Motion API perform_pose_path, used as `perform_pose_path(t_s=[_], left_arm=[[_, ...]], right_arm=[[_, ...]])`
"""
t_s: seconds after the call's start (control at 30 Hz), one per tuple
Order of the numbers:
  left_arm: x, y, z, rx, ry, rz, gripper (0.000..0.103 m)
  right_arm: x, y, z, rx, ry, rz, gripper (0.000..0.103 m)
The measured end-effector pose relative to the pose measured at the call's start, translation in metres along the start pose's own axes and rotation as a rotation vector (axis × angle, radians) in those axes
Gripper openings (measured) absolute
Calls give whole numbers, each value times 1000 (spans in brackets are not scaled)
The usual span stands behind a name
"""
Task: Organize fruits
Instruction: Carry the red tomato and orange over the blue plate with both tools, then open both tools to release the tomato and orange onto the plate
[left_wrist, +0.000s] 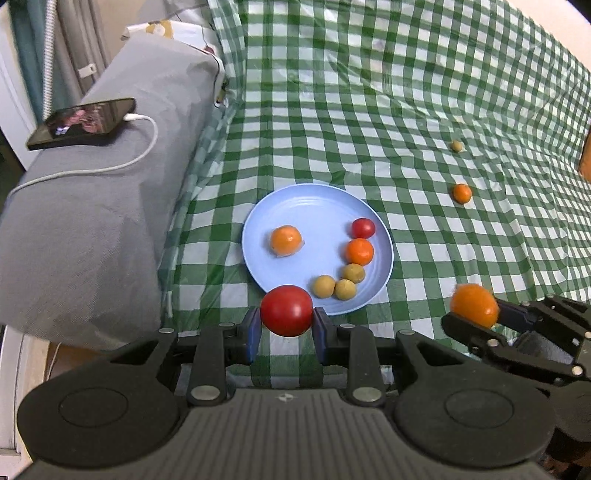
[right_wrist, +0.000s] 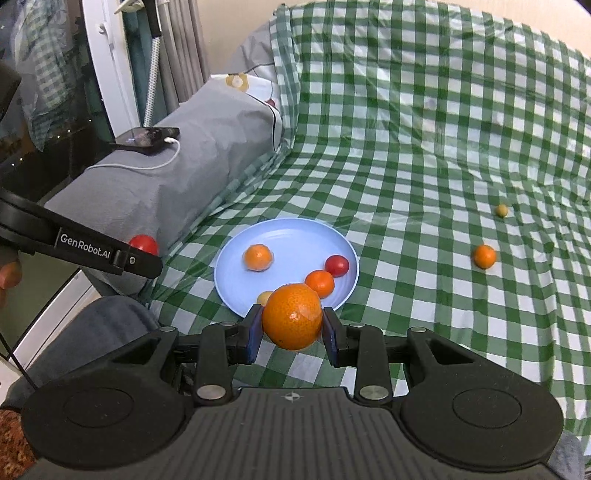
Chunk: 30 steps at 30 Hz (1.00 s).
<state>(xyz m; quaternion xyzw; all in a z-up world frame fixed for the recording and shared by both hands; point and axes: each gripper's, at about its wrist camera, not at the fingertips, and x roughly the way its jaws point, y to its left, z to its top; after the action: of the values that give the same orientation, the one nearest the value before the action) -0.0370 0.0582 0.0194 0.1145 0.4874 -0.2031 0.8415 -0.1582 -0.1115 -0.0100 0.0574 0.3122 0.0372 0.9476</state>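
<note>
While your left hand-held gripper pinches a round, glossy red tomato between its blue pads, it hangs just over the near rim of the pale blue round plastic plate. The tomato is close to a ball, so it has no long axis to speak of and points no particular way.

Your right hand-held gripper is clamped on a round orange mandarin with dimpled skin, also near-spherical, and it sits above the near edge of the same plate. In the left wrist view that gripper comes in from the right, pointing left.

On the plate lie a peeled-looking orange mandarin on the left side, and on the right a small red cherry tomato, a small orange mandarin touching it, and three small tan round fruits clustered at the near rim.

The plate rests on a bed covered with a green and white checked plastic cloth. Well apart to the right on the cloth lie a small orange fruit and, farther back, a tiny tan fruit.

To the left, a grey pillow carries a black phone plugged into a white cable.
</note>
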Motion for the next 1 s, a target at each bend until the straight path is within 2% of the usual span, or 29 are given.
perform_pose_path(t_s=[0.57, 1.0], left_arm=[[96, -2, 57, 26, 76, 9, 32], [159, -1, 82, 73, 98, 44, 33]], right_arm=[[101, -12, 28, 28, 77, 9, 35], [161, -12, 36, -14, 130, -11, 35]])
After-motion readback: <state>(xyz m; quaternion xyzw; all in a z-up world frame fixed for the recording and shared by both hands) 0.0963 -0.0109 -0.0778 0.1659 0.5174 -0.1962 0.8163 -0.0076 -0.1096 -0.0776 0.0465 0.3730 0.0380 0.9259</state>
